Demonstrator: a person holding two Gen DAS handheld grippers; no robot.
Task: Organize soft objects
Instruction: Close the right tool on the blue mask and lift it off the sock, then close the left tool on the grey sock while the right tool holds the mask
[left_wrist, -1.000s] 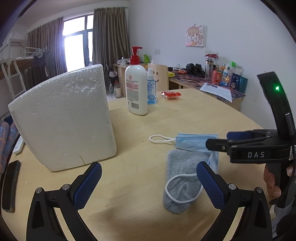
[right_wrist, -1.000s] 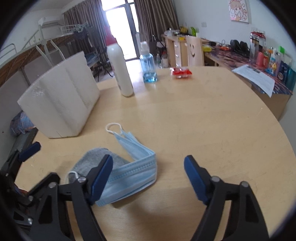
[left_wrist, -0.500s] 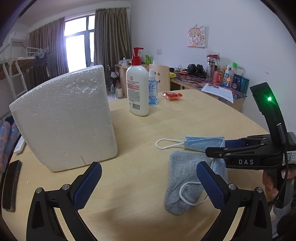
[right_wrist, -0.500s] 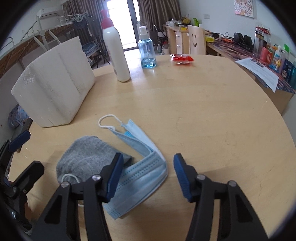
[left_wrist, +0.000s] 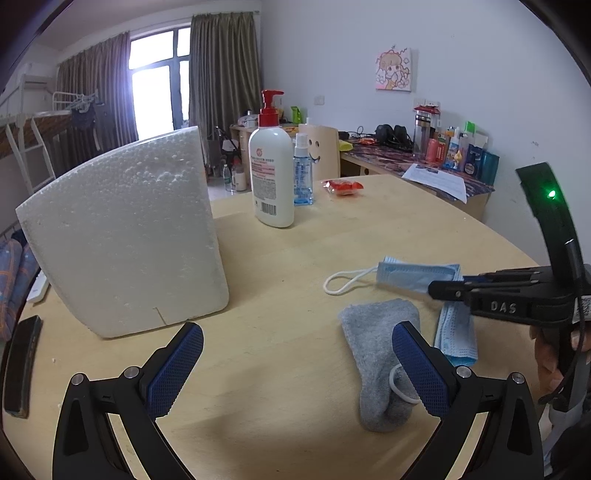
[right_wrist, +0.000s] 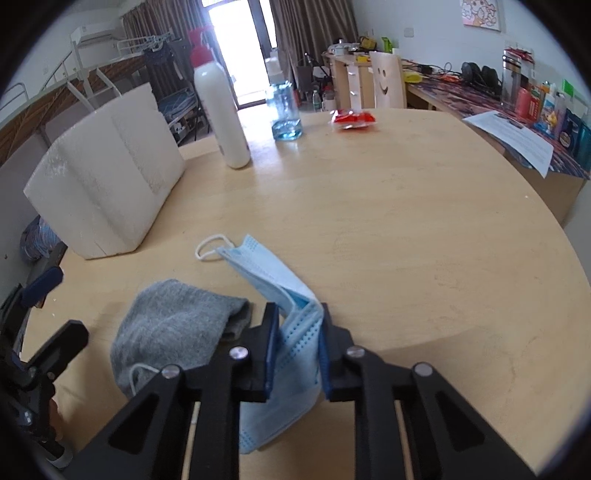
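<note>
A light blue face mask (right_wrist: 295, 332) lies folded on the round wooden table (right_wrist: 406, 240), with one white ear loop (right_wrist: 210, 247) stretched toward the far side. My right gripper (right_wrist: 297, 325) is shut on the mask's fold; in the left wrist view it (left_wrist: 443, 286) comes in from the right over the mask (left_wrist: 413, 273). A grey sock (right_wrist: 173, 328) lies just left of the mask, under its other ear loop (left_wrist: 400, 387). My left gripper (left_wrist: 295, 365) is open and empty, low over the table, its right finger above the sock (left_wrist: 373, 339).
A white foam block (left_wrist: 125, 236) stands on the table's left. A white pump bottle (left_wrist: 271, 173), a blue spray bottle (left_wrist: 303, 170) and a red packet (left_wrist: 341, 186) stand at the far side. A dark phone (left_wrist: 20, 365) lies at the left edge.
My right gripper has closed from wide open onto the mask's fold, bunching it up. The left gripper stays open and has hardly moved.
</note>
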